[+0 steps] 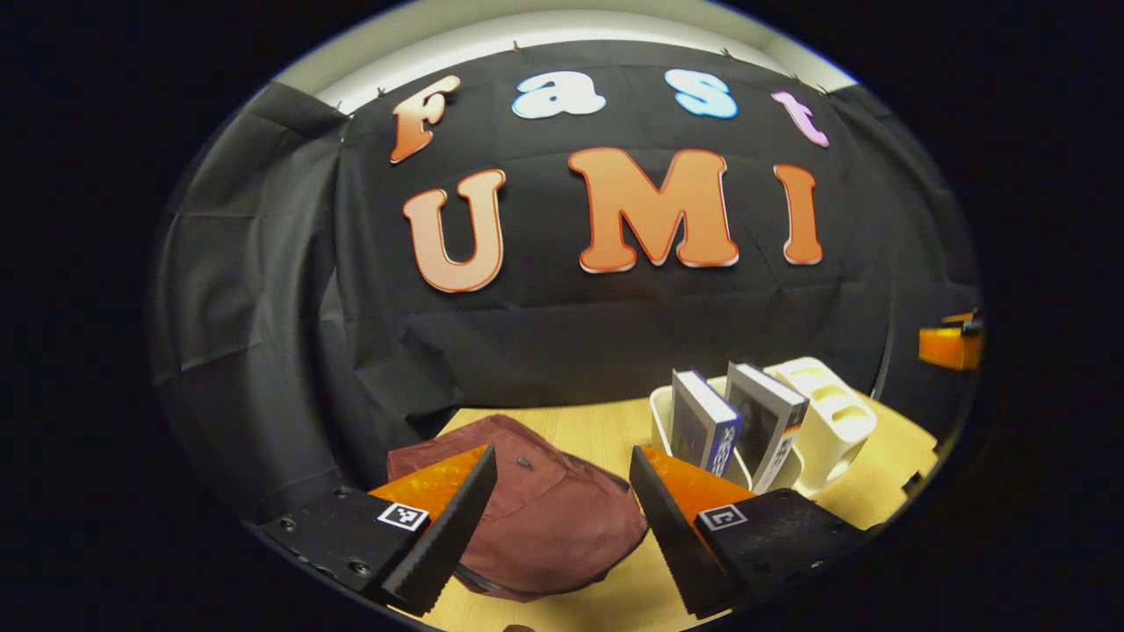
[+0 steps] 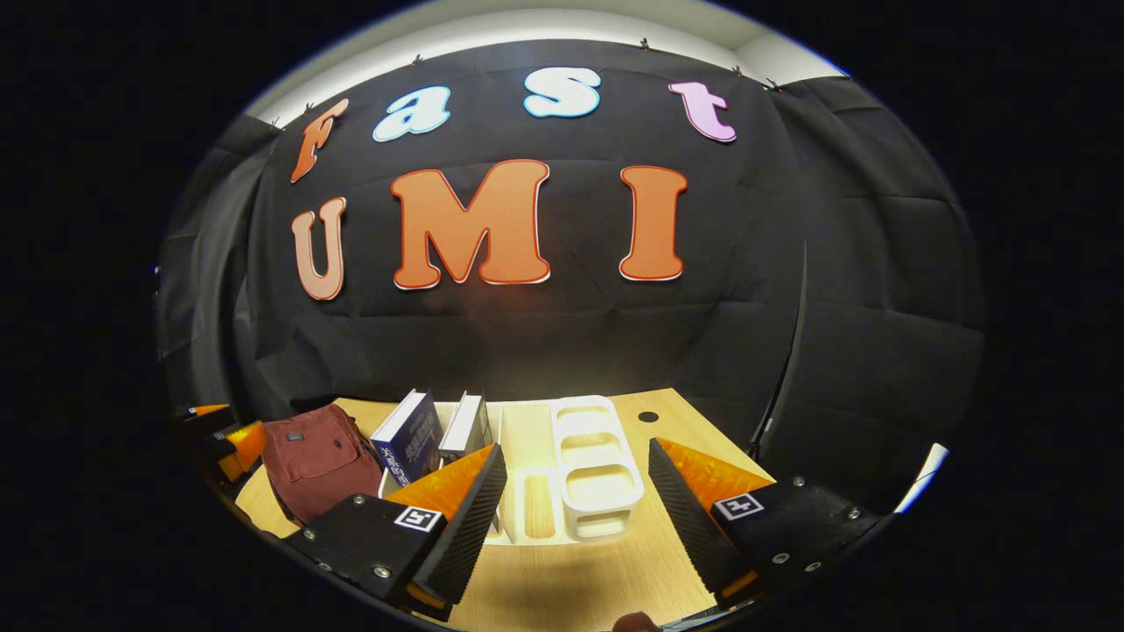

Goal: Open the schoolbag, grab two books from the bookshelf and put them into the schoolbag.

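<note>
On table (image 2: 562, 579), schoolbag (image 1: 536, 509) closed, books (image 2: 413, 434) shelved, both tongs agape.

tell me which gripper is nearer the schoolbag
Left. The left gripper hangs right over the schoolbag, which lies between its open fingers. The right gripper faces the bookshelf, with the schoolbag off to its left.

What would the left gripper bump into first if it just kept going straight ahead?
Probably the schoolbag: it lies on the table between the open left gripper fingers, right ahead. Depth is hard to judge.
</note>
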`<state>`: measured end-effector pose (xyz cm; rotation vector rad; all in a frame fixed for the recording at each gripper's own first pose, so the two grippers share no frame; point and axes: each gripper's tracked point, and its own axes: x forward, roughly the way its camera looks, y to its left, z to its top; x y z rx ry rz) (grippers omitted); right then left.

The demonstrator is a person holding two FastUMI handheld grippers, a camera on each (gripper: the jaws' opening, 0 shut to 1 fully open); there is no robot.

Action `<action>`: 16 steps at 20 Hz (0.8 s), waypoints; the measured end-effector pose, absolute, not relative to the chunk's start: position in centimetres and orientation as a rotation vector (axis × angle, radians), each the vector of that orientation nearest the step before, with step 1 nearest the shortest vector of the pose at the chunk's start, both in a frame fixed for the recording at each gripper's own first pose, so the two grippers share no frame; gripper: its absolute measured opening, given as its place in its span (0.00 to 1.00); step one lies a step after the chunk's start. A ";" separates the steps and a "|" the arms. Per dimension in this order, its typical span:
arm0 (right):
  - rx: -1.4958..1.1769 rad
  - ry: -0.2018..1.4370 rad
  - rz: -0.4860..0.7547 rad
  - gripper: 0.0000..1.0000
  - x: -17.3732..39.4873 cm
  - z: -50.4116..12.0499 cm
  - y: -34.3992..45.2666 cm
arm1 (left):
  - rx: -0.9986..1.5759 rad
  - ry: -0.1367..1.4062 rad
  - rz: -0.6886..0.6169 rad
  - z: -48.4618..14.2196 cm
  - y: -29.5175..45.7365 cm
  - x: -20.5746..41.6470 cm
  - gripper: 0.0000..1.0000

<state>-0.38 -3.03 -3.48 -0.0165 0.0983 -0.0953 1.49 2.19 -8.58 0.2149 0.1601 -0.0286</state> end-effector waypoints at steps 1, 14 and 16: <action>-0.022 0.102 -0.106 0.96 -0.4 -3.6 -3.4 | 0.265 0.190 -0.033 -10.1 2.3 1.5 0.96; -0.001 0.209 -0.275 0.97 -3.3 -6.8 -10.1 | 0.756 0.490 -0.133 -29.6 1.1 1.0 0.98; 0.005 0.215 -0.291 0.97 -3.6 -6.9 -10.9 | 0.790 0.509 -0.136 -31.3 1.1 2.0 0.97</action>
